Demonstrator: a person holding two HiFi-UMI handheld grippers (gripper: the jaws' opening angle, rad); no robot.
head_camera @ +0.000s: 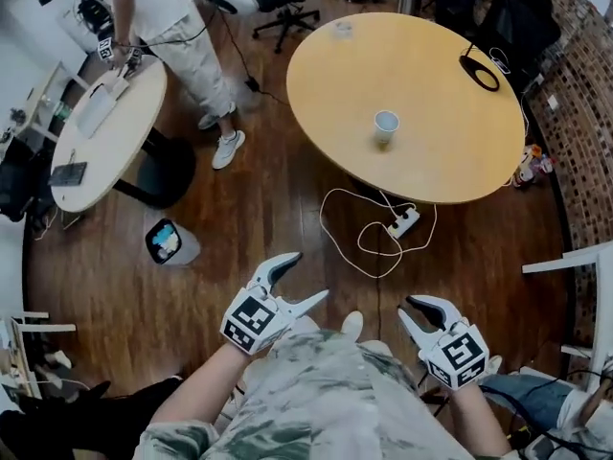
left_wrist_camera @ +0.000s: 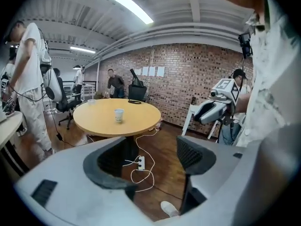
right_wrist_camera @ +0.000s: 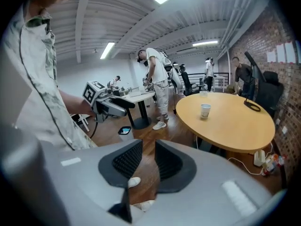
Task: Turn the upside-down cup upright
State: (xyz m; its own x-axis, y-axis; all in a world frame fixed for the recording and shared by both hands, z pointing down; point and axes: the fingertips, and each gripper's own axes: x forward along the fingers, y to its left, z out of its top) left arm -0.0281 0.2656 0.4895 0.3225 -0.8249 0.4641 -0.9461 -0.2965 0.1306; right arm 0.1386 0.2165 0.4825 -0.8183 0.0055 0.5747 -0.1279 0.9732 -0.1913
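A white paper cup (head_camera: pixel 386 125) stands mouth up near the middle of the round wooden table (head_camera: pixel 431 75), far ahead of both grippers. It also shows as the small cup (left_wrist_camera: pixel 119 115) in the left gripper view and the cup (right_wrist_camera: pixel 205 110) in the right gripper view. My left gripper (head_camera: pixel 305 278) hovers over the floor close to my body, jaws open, nothing between them (left_wrist_camera: pixel 150 161). My right gripper (head_camera: pixel 410 311) hangs beside it with only a narrow gap between its pads, also holding nothing (right_wrist_camera: pixel 148 161).
A white power strip (head_camera: pixel 402 223) with looped cable lies on the wooden floor at the table's near edge. A small bin (head_camera: pixel 168 241) stands to the left by a white table (head_camera: pixel 105 142), where a person (head_camera: pixel 182 36) stands. A black cable loop (head_camera: pixel 479 70) lies on the round table.
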